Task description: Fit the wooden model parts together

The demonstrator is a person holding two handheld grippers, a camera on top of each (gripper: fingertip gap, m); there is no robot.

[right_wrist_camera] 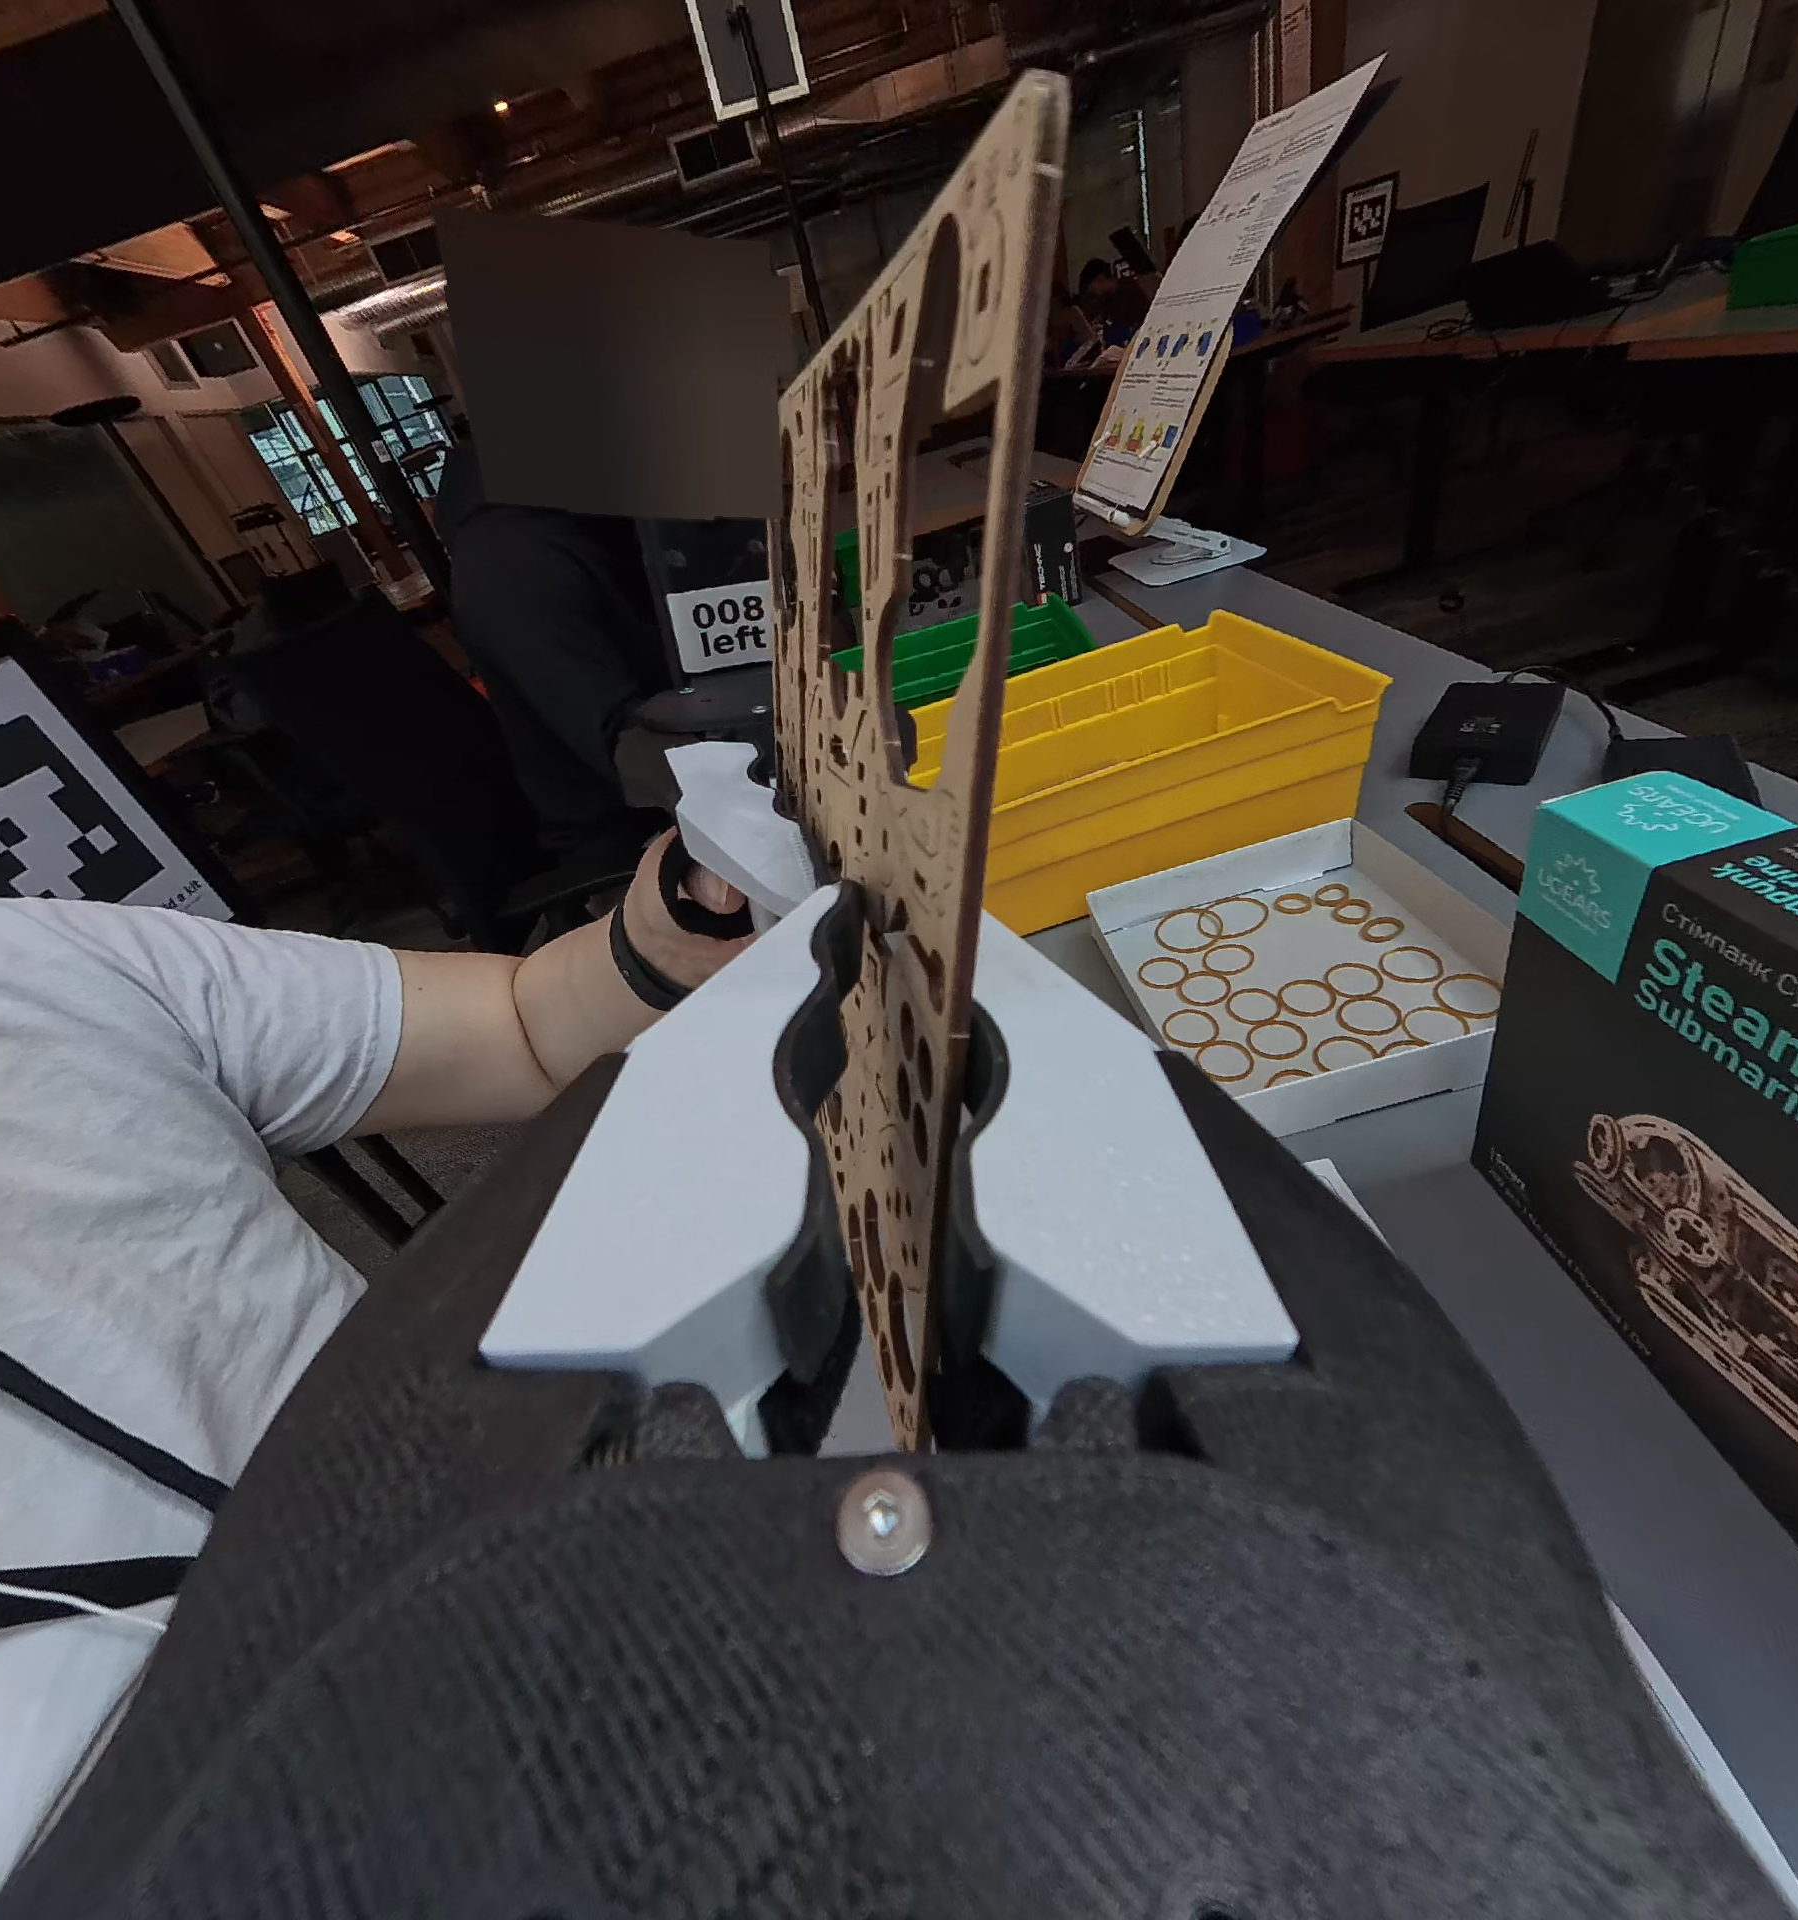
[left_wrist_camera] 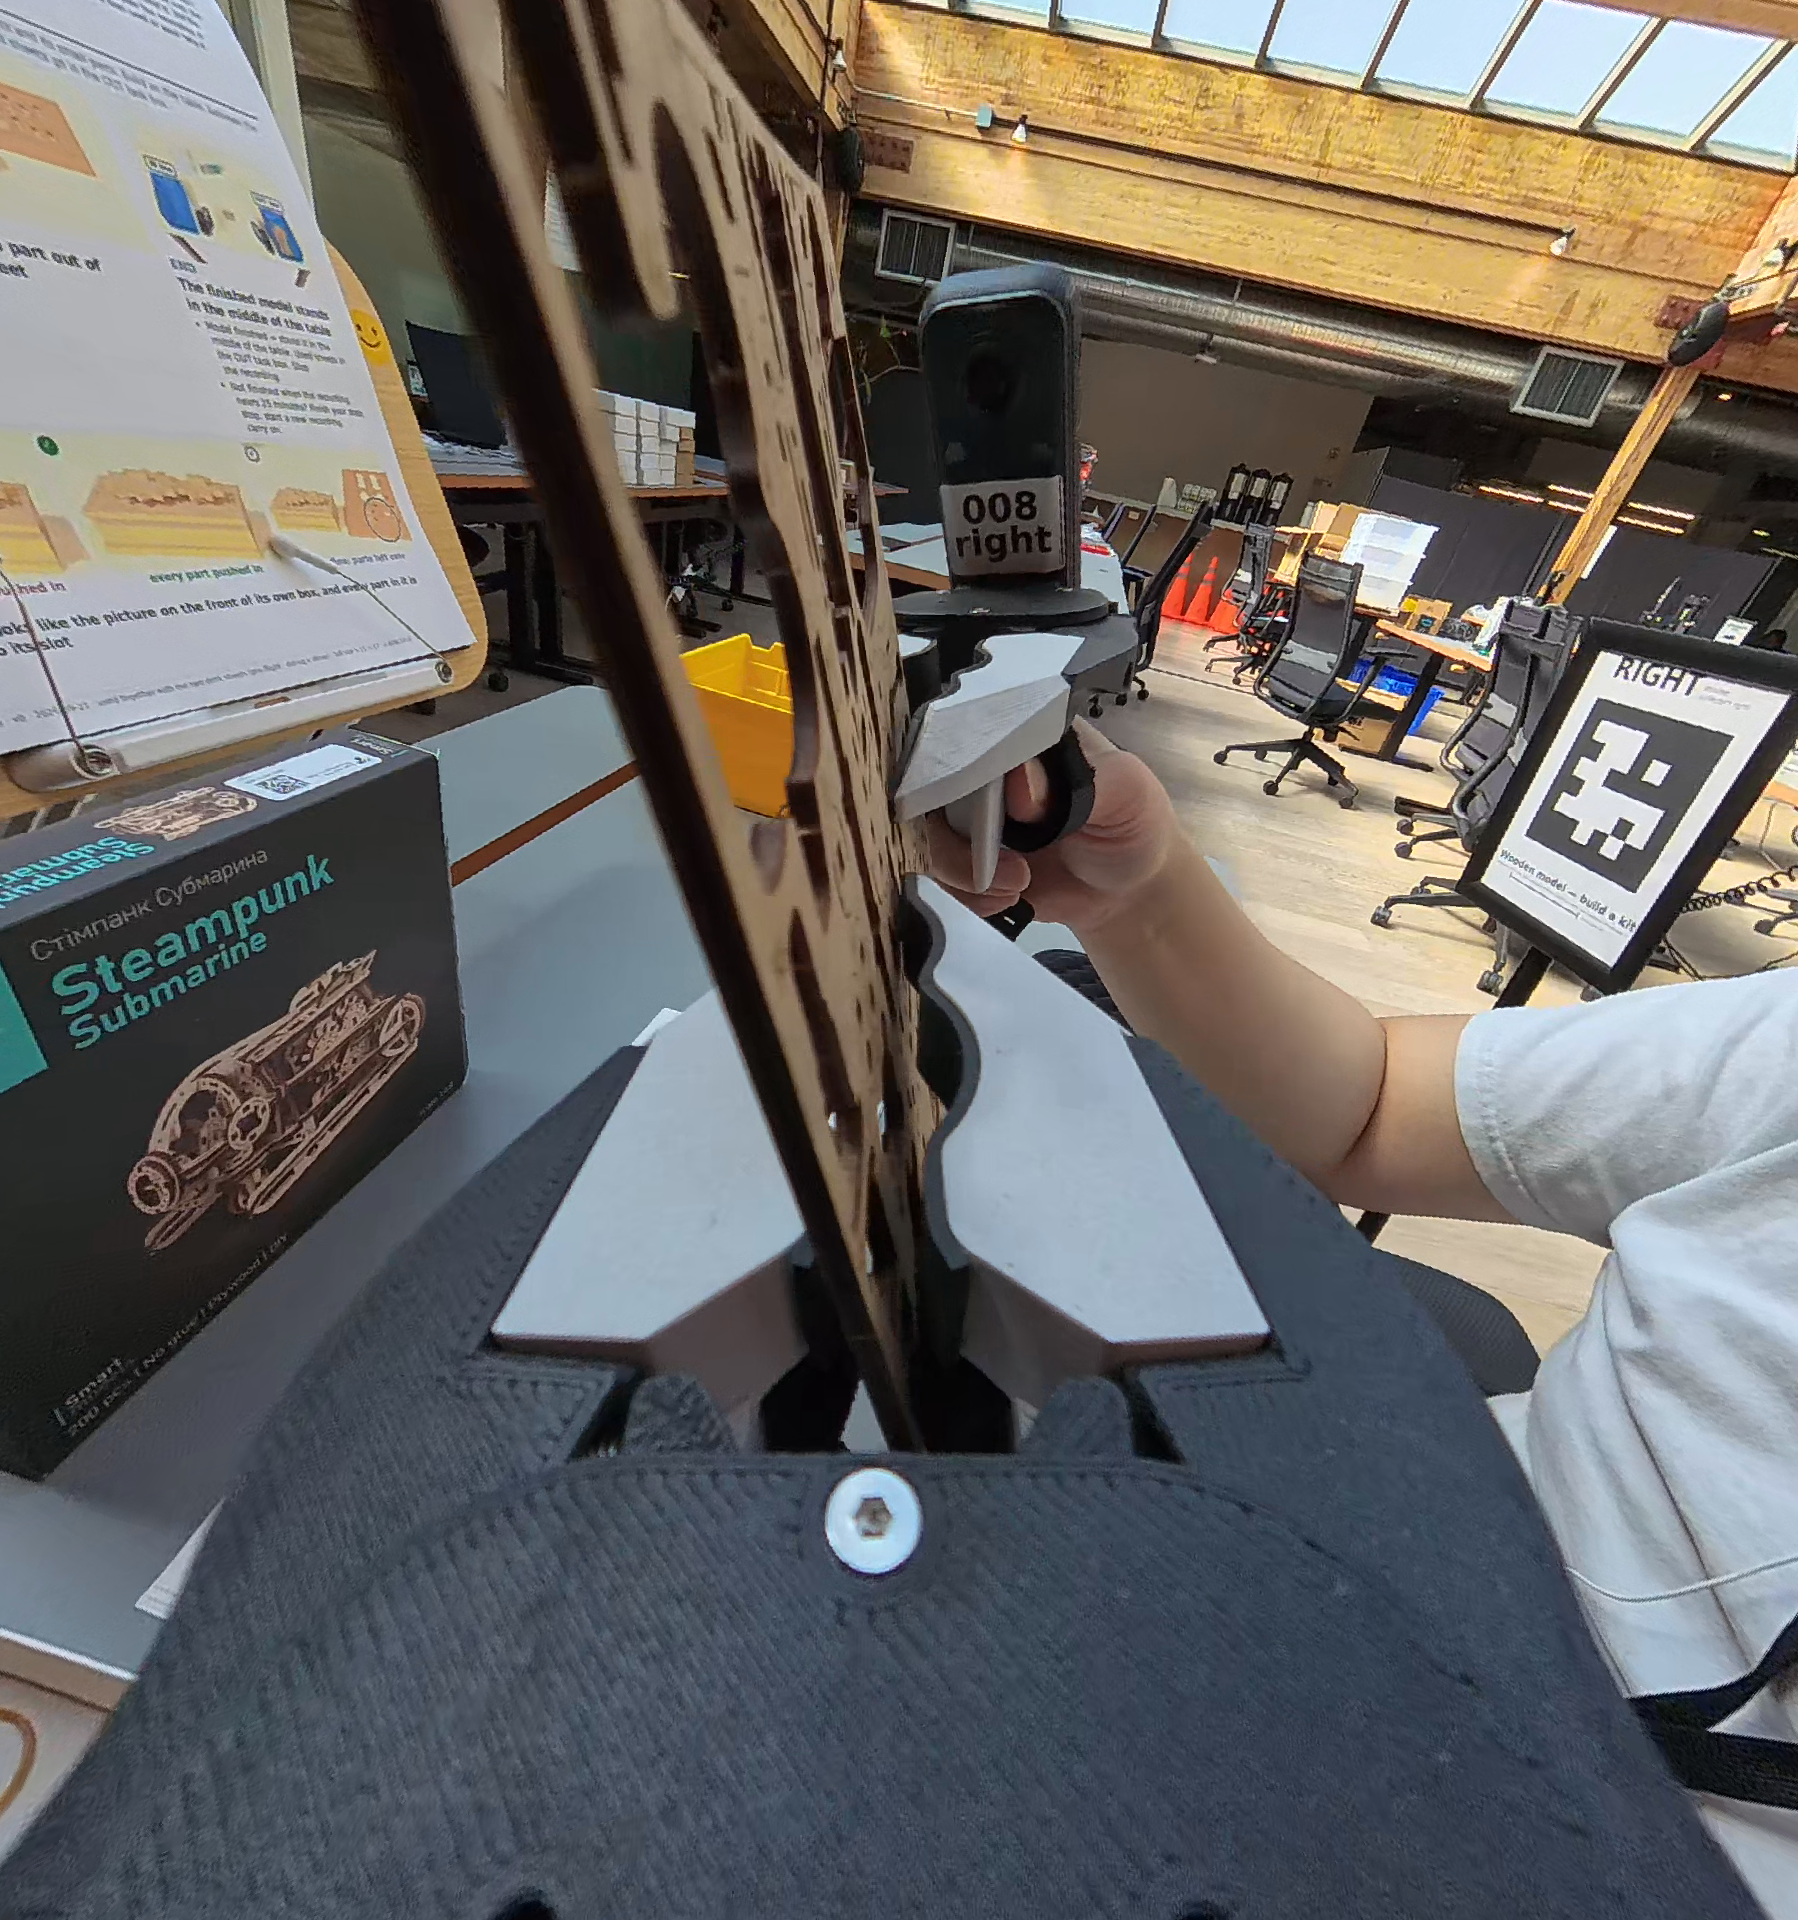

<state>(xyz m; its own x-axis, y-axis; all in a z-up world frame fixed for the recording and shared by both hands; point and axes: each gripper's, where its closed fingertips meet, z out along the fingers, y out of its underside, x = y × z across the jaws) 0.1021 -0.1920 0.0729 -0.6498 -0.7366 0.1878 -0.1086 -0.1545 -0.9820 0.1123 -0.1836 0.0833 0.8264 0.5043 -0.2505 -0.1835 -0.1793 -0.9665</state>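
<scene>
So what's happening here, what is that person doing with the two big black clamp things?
A person is holding a hand-held gripper in each hand, and both the left gripper and the right gripper have their jaws shut on the same thin wooden parts sheet, held upright above the grey table. Many pieces have already been punched out of it. The kit box, a white tray of rubber bands and a yellow bin sit nearby.

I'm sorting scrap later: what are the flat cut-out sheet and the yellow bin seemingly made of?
The flat cut-out sheet: thin light-brown plywood, apparently laser-cut, judging by its dark scorched edges; matte, unfinished. The yellow bin: moulded plastic, smooth with a slight sheen and ribbed walls.
</scene>
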